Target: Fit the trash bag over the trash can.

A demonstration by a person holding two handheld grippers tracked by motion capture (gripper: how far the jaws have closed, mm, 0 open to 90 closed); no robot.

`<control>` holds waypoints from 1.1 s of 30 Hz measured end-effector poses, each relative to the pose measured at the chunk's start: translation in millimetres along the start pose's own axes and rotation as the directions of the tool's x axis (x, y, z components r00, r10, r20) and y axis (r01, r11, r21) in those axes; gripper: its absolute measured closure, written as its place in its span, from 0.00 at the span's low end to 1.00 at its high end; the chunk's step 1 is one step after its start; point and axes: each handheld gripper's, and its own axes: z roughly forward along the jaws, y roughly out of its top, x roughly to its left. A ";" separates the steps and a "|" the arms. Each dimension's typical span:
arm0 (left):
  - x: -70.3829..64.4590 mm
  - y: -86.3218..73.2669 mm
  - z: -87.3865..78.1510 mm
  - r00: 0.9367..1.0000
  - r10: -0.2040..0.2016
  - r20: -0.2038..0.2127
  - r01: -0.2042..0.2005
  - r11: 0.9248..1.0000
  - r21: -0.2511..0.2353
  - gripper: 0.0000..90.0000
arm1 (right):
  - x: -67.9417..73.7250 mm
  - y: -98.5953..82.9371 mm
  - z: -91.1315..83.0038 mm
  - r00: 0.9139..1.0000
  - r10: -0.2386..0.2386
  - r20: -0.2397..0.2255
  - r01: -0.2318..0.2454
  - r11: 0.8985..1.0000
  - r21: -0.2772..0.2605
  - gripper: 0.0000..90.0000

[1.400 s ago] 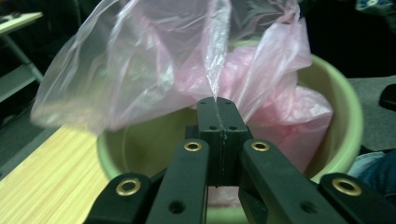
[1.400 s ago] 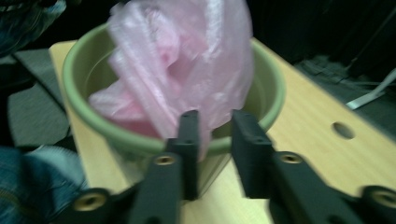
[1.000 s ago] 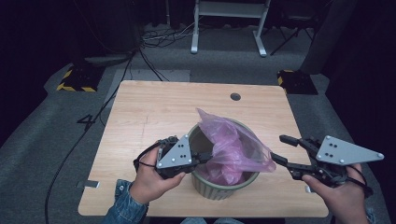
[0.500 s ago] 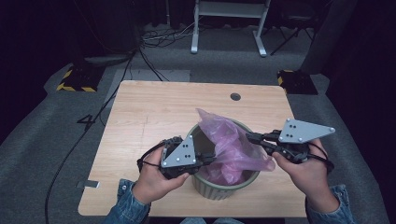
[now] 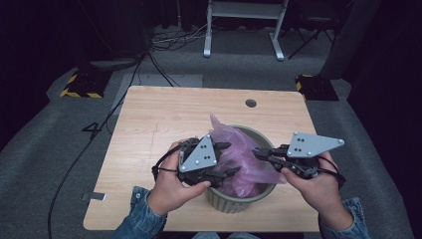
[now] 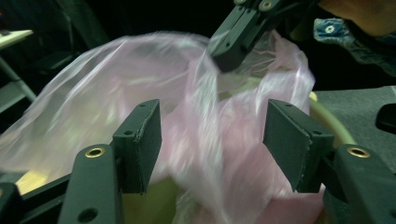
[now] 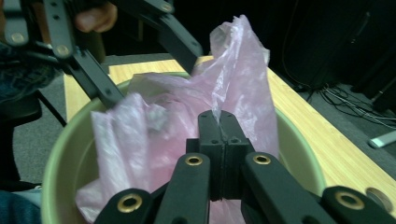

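1. High view: a green bucket (image 5: 234, 201) stands at the lower centre of the frame, near the front edge of a wooden table (image 5: 164, 119); a pink plastic bag (image 5: 239, 149) sits in it and rises crumpled above the rim.
2. Left gripper (image 5: 225, 158) lies just left of centre over the bucket's left rim, held in a hand (image 5: 171, 186) that enters from the bottom edge; its jaws are spread, one above the other in the frame, with bag film between them.
3. Left gripper view: the two black pads (image 6: 140, 144) stand wide apart at the lower left and lower right, the bag (image 6: 196, 154) billowing between them without being squeezed; the other gripper comes down from the top edge onto the film.
4. Right gripper (image 5: 259, 153) reaches in from the right of centre; in the right gripper view its jaws are pressed together at the lower centre, pinching a fold of the bag (image 7: 238, 70) above the bucket's rim (image 7: 60, 154).
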 end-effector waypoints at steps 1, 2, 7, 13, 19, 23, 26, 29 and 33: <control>-0.5 1.1 3.3 1.000 -0.002 0.000 0.002 1.000 0.006 0.39 | 1.2 0.5 1.4 1.000 -0.003 -0.006 0.003 1.000 0.000 1.00; -0.7 2.1 7.4 1.000 -0.005 0.004 0.005 1.000 0.010 0.38 | 2.4 1.1 2.7 1.000 -0.005 -0.010 0.005 1.000 -0.001 1.00; 0.9 6.5 18.7 0.999 -0.022 0.035 0.022 1.000 0.010 0.47 | 5.8 4.3 7.8 0.999 -0.018 -0.035 0.017 1.000 -0.005 1.00; 3.9 4.6 9.7 0.999 -0.035 0.014 0.035 0.999 0.032 0.95 | 4.2 1.0 5.5 1.000 -0.010 -0.027 0.010 1.000 -0.003 1.00; 8.5 -9.6 -14.1 0.997 -0.069 -0.031 0.070 0.997 0.037 0.99 | -8.7 -10.9 -11.1 0.999 0.039 0.030 -0.039 0.999 0.003 1.00; 4.0 -20.6 -26.8 0.996 -0.083 -0.045 0.085 0.996 0.041 0.99 | -12.9 -26.9 -24.3 0.996 0.078 0.053 -0.078 0.997 0.005 1.00; 2.4 -27.2 -35.6 0.993 -0.096 -0.062 0.098 0.995 0.034 0.99 | -14.4 -38.7 -32.4 0.992 0.106 0.073 -0.106 0.994 0.009 1.00; 2.3 -31.4 -47.2 0.991 -0.103 -0.082 0.106 0.994 0.024 0.99 | -15.8 -47.4 -41.9 0.988 0.131 0.085 -0.131 0.991 0.002 1.00; 0.8 -34.1 -58.2 0.989 -0.124 -0.080 0.125 0.992 0.006 0.99 | -14.8 -55.0 -52.4 0.984 0.149 0.094 -0.148 0.989 -0.010 1.00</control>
